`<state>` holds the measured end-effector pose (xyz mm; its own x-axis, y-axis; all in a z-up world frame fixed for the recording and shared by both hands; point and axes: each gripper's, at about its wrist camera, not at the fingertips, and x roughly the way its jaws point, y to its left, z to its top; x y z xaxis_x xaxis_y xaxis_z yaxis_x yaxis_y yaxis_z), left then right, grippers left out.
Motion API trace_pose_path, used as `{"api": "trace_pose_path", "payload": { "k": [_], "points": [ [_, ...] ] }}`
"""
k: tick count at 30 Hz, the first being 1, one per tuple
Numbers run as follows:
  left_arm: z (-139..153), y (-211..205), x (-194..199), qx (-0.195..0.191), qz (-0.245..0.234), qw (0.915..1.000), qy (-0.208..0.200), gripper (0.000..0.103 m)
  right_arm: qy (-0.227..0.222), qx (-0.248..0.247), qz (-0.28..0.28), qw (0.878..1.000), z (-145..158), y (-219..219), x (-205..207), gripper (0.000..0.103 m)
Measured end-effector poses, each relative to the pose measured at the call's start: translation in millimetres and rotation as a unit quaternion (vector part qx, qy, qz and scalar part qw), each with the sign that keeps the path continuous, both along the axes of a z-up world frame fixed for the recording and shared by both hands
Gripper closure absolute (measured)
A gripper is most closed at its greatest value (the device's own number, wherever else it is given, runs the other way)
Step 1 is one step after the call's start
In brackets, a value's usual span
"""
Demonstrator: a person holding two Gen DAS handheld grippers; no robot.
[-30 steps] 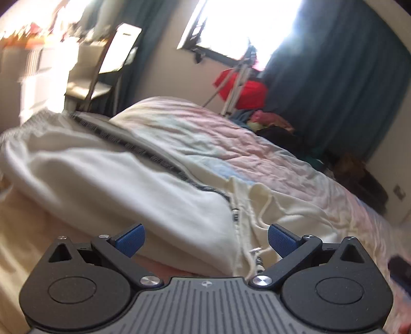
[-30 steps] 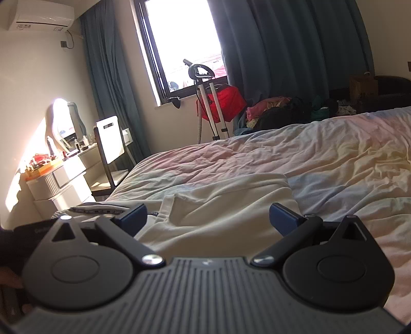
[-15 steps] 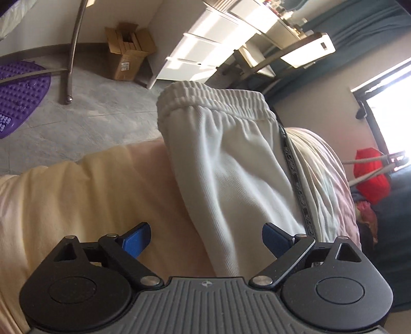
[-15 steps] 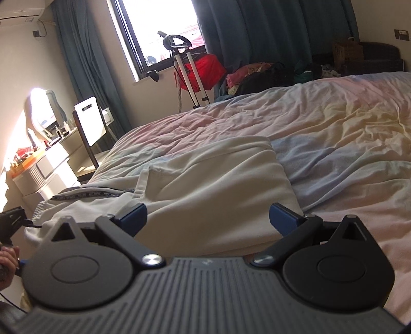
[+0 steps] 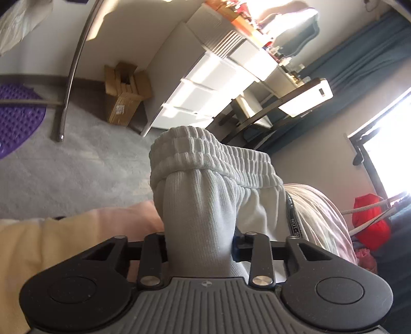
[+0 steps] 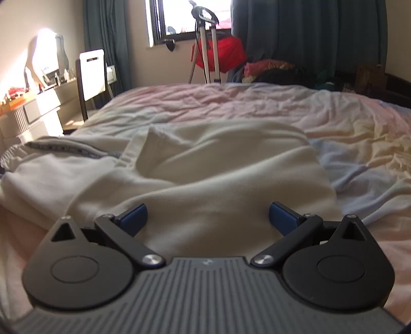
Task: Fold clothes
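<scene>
The left gripper (image 5: 199, 246) has its jaws pinched tight on the white pants (image 5: 205, 205), a bunched fold of ribbed cloth squeezed between them just below the waistband (image 5: 205, 151). The elastic waistband stands up above the jaws, and the cloth rises off the bed (image 5: 51, 239) at this corner. A dark printed drawstring (image 5: 291, 213) runs down the pants to the right of the pinched fold.

The right gripper (image 6: 208, 217) has its jaws spread wide and holds nothing. Its blue pads (image 6: 133, 215) sit low over the pants (image 6: 218, 179), which lie spread and loosely folded on the bed (image 6: 359, 133), near its front edge. Whether the pads touch the cloth cannot be told. The pants reach from the gripper toward the bed's left side, where the waistband end and a dark patterned band (image 6: 59, 149) lie.

Beyond the bed's left side stand a white dresser (image 6: 33, 108) and a chair (image 6: 92, 74). Past the far side of the bed are a tripod (image 6: 205, 43), a red bag (image 6: 226, 54), dark curtains (image 6: 308, 33) and a window (image 6: 190, 15). In the left view, a cardboard box (image 5: 125, 95) sits on the grey floor beside the dresser (image 5: 205, 77).
</scene>
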<state>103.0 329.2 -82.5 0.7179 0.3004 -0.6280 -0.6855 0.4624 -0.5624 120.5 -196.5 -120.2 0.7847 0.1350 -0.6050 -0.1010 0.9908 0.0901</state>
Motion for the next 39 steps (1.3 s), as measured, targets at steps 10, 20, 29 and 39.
{"api": "trace_pose_path", "payload": {
  "k": [10, 20, 29, 39],
  "points": [
    [95, -104, 12, 0.234, -0.052, 0.9671, -0.085, 0.085, -0.037, 0.072, -0.043, 0.996, 32, -29, -16, 0.0],
    [184, -294, 9, 0.251, -0.121, 0.9392, -0.201, 0.087, -0.05, 0.262, -0.239, 0.934, 37, -147, -41, 0.0],
    [131, -509, 12, 0.318, -0.272, 0.8746, -0.244, 0.087, -0.047, 0.313, -0.383, 0.868, 16, -223, -50, 0.0],
    [-10, -620, 29, 0.441, -0.476, 0.7507, -0.126, 0.083, -0.028, 0.327, -0.394, 0.858, -5, -242, -34, 0.0]
  ]
}}
